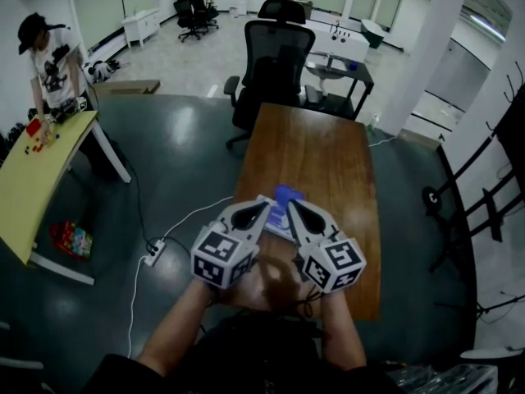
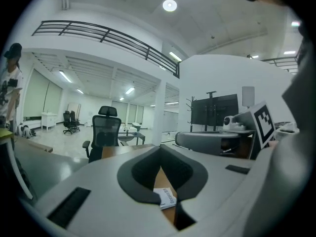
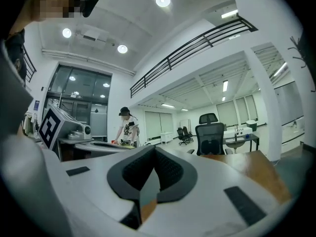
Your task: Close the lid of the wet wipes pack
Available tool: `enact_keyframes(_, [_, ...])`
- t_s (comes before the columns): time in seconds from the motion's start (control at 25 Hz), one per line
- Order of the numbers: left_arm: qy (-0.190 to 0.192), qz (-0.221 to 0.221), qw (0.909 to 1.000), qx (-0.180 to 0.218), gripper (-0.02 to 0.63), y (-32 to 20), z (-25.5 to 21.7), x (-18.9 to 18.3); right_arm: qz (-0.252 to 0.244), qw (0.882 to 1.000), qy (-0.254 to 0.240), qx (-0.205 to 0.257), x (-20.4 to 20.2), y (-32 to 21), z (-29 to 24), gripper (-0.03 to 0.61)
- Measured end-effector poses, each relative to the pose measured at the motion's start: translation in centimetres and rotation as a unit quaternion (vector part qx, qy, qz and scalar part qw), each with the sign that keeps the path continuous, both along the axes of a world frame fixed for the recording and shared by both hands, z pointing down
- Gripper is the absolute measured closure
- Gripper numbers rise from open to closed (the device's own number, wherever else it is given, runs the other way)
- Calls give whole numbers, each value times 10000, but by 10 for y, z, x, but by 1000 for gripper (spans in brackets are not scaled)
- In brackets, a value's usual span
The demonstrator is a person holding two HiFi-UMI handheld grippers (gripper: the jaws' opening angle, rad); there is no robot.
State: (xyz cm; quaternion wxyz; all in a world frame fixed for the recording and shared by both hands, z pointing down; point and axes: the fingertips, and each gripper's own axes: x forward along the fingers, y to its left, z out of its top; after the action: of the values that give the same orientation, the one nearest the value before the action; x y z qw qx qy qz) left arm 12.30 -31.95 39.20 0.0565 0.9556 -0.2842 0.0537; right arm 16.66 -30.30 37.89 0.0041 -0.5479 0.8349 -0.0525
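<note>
Hovering my left tongs (image 1: 264, 205) and right tongs (image 1: 293, 207), both closed on nothing, just over the wet wipes pack (image 1: 280, 222) on the bench (image 1: 328, 150), I judged it light and squashy, best pressed on its stiffer lid (image 1: 288, 194).
</note>
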Motion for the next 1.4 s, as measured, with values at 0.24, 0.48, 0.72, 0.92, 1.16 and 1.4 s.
enact_keyframes(0.24, [-109, -119, 9999, -37, 606, -1, 8, 13, -108, 9999, -55, -46, 15, -2, 4, 569])
enact_keyframes(0.48, [-122, -185, 9997, -118, 606, -3, 12, 16, -209, 9997, -81, -88, 18, -6, 12, 569])
enact_keyframes(0.72, [-282, -293, 9987, -303, 606, -9, 33, 18, -21, 9983, 220, -543, 42, -29, 46, 569])
enact_keyframes(0.92, [-298, -334, 9980, -436, 606, -17, 54, 29, 255, 9901, 526, -1275, 86, -65, 112, 569])
enact_keyframes(1.16, [-524, -315, 9968, -520, 606, -29, 76, 45, 490, 9780, 732, -1890, 127, -109, 179, 569])
enact_keyframes(1.4, [-676, -416, 9954, -535, 606, -42, 86, 48, 794, 9653, 1189, -2184, 162, -141, 227, 569])
